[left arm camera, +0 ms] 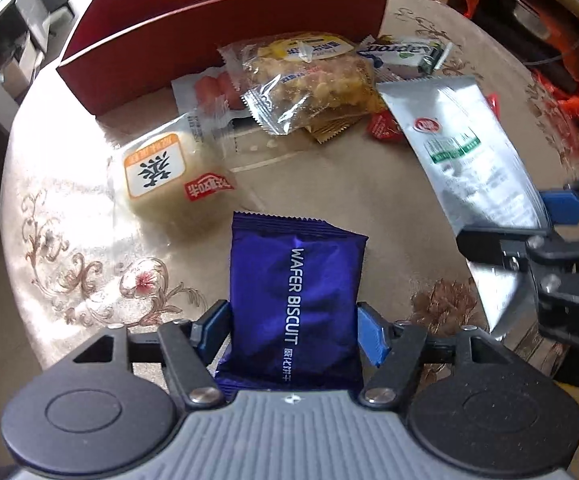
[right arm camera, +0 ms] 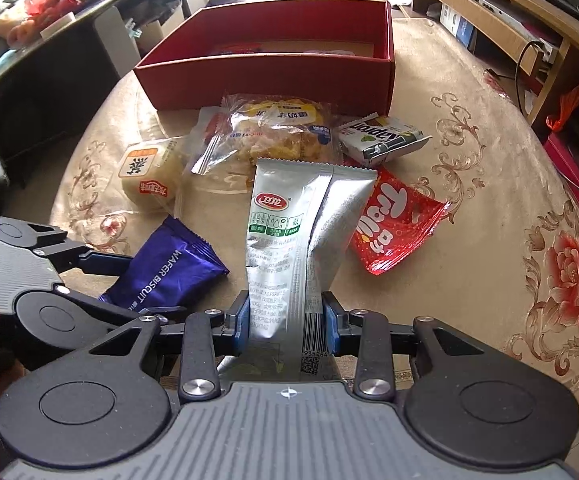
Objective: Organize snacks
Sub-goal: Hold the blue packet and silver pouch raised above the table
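Note:
A purple wafer biscuit packet point(left arm camera: 293, 292) point(right arm camera: 165, 268) lies lengthwise between my left gripper's point(left arm camera: 294, 330) point(right arm camera: 145, 284) blue pads. It is slightly pinched where they meet its long edges. My right gripper point(right arm camera: 285, 322) point(left arm camera: 525, 224) is shut on the near end of a long silver snack packet point(right arm camera: 297, 220) point(left arm camera: 461, 140). The packet's far end reaches over the snack pile. A red box point(right arm camera: 265, 76) point(left arm camera: 225, 32) stands open behind the pile, with a few items inside that I can barely see.
Loose on the floral tablecloth point(right arm camera: 469, 200) are a wrapped bun point(right arm camera: 149, 172), a clear pastry bag point(right arm camera: 273, 128), a gum packet point(right arm camera: 381, 138), a red Trolli bag point(right arm camera: 393, 220) and a sausage pack point(left arm camera: 213, 88). A wooden shelf point(right arm camera: 489, 32) runs along the right, a dark counter point(right arm camera: 29, 60) along the left.

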`<state>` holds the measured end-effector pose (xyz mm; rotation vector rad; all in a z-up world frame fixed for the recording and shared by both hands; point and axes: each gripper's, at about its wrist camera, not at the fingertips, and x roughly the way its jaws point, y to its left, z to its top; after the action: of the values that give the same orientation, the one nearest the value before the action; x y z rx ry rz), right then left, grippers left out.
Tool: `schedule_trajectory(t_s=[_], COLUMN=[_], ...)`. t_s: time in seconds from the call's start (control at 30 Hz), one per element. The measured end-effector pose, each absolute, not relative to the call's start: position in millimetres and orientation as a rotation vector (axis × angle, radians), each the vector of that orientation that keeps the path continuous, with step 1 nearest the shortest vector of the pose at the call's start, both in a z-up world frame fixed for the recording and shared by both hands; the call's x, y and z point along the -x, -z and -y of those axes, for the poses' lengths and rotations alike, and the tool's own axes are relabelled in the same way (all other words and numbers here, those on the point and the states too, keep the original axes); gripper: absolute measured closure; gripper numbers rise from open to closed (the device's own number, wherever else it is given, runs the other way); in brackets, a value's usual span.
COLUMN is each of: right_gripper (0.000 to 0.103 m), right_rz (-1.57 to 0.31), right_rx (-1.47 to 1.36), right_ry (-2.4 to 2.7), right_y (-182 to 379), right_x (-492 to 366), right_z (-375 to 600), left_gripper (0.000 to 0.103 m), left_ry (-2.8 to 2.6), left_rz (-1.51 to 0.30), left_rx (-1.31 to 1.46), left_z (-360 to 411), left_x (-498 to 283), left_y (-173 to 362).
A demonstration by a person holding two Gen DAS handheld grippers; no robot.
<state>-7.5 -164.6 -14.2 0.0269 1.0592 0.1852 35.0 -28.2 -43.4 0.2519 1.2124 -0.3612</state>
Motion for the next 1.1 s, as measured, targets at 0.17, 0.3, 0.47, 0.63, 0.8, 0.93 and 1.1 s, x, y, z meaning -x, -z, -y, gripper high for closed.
schedule_trajectory(t_s=[0.17,0.3,0.47,0.63,0.8,0.93,1.1], right_gripper=[0.059,0.059,0.059,0.059,0.059,0.059,0.059], right_rz=[-1.060,-1.053,-1.028,-1.006,-0.986,-0.964,-0.925], right_rx=[-0.027,-0.033,-0.050,-0.061,-0.074,-0.083,-0.090], right_ry=[-0.178,-0.168,-0.160,-0.161,-0.158,-0.150,-0.142], right_y=[13.6,12.4,6.9,1.5,-3.5,-8.3,-18.1], right_x=[6.8,7.1,7.0,7.8,8.6,5.2,-6.1], right_z=[164.1,166.5,170.5,172.3,173.6,175.3,176.1], left_gripper=[0.033,0.046,0.047,0.047,0.047,0.047,0.047], left_ry=[0.356,0.357,0.363,0.391,0.393,0.382,0.369], left_rz=[-1.210,-1.207,-1.200,-1.135,-1.089,-1.072,-1.046], left_rx=[-0.274,-0.258,-0.224,-0.187,-0.139,-0.106,-0.080], left_z=[34.4,31.9,24.1,18.5,13.3,8.9,8.6], left_x=[-38.8,-36.7,-30.7,-22.6,-23.4,-28.2,-38.1], left_y=[45.6,42.1,35.4,14.9,-0.1,-6.5,-13.5])
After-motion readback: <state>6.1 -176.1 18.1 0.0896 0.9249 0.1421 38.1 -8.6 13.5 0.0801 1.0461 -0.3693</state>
